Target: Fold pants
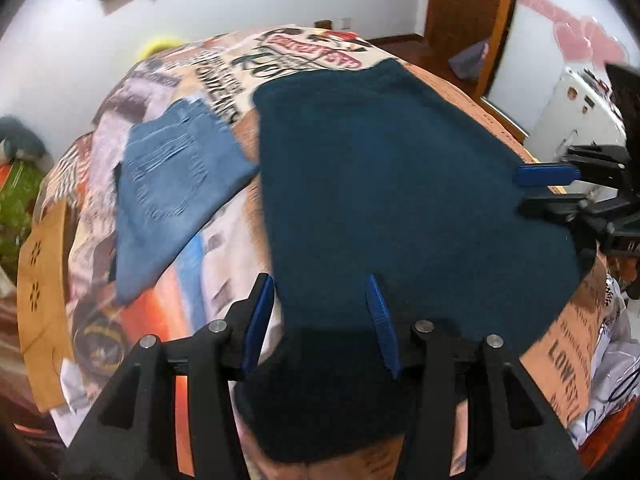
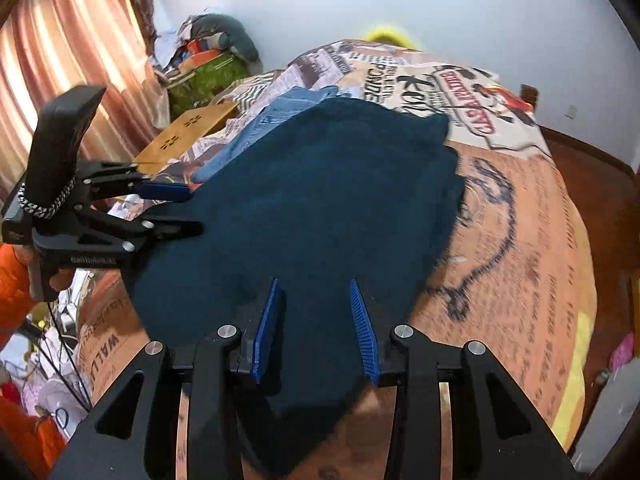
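Dark teal pants (image 1: 380,180) lie folded flat on the printed bed cover (image 1: 224,264), filling the middle of both views (image 2: 320,200). My left gripper (image 1: 319,280) hovers open over their near edge, blue pads apart with nothing pinched between them. In the right wrist view it reaches in from the left (image 2: 194,209), at the pants' left edge. My right gripper (image 2: 314,282) is also open above the near part of the pants, nothing held. The left wrist view shows it at the pants' right edge (image 1: 522,191).
Folded light blue jeans (image 1: 172,184) lie left of the teal pants, partly hidden behind them (image 2: 288,106). A tan wooden board (image 1: 44,280) borders the bed's left side. An orange sleeve (image 2: 12,280) holds the left gripper. Wood floor (image 2: 592,176) lies right of the bed.
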Tool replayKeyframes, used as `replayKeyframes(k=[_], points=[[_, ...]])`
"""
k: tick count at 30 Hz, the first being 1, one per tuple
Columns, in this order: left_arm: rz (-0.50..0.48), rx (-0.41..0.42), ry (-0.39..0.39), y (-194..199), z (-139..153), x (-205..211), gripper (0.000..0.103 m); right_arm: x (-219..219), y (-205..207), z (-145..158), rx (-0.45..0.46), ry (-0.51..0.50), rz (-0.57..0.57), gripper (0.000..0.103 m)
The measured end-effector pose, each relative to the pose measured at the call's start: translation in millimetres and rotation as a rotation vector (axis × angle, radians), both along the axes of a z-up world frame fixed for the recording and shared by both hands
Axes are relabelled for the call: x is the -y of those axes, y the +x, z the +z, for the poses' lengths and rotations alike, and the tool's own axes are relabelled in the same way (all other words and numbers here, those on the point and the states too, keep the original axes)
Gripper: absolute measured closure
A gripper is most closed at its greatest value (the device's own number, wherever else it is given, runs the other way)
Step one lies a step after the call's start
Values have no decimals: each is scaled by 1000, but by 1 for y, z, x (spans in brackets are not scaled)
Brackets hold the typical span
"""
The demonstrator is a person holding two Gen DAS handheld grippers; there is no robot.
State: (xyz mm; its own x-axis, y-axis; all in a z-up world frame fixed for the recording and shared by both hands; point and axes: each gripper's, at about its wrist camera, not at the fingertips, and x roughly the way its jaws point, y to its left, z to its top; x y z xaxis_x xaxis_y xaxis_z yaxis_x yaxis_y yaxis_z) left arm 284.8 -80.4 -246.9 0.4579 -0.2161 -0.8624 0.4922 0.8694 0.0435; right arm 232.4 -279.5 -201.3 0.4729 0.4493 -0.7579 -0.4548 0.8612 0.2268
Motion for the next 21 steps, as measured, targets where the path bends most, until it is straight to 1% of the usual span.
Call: replayKeyframes(k=[2, 3, 4, 5, 6, 9, 11, 12, 13, 14, 15, 16, 17, 19, 21], points=[[20, -2, -5, -3, 4, -17, 53, 9, -9, 4, 6, -11, -9, 70], [27, -1, -4, -3, 6, -22, 53, 12, -12, 5, 8, -29, -16, 68], [38, 1, 6, -3, 8, -29, 52, 16, -15, 6, 9, -67, -33, 64], [48, 9, 18, -3, 10, -34, 52, 20, -17, 7, 11, -88, -42, 59], [55, 16, 19, -2, 13, -38, 52, 24, -19, 8, 11, -94, -50, 56], [72, 39, -8, 6, 24, -45, 52, 36, -16, 15, 15, -95, -95, 54], [79, 52, -30, 15, 30, -42, 49, 40, -11, 20, 40, -98, -122, 54], [80, 54, -39, 18, 32, -39, 44, 41, -7, 23, 51, -85, -133, 54], [80, 54, -53, 24, 34, -36, 39, 41, -4, 25, 58, -70, -142, 51], [77, 50, -67, 31, 36, -32, 36, 41, 3, 27, 64, -45, -153, 48], [67, 40, -76, 38, 35, -27, 35, 41, 7, 26, 68, -29, -160, 41], [55, 29, -78, 42, 34, -22, 33, 40, 10, 25, 72, -17, -165, 39], [36, 10, -75, 49, 30, -16, 29, 39, 16, 21, 69, -2, -169, 39], [2, -35, -64, 61, 18, -5, 29, 38, 27, 10, 28, 32, -162, 39], [-9, -93, -60, 75, 3, 1, 29, 37, 42, -8, -48, 74, -158, 39]])
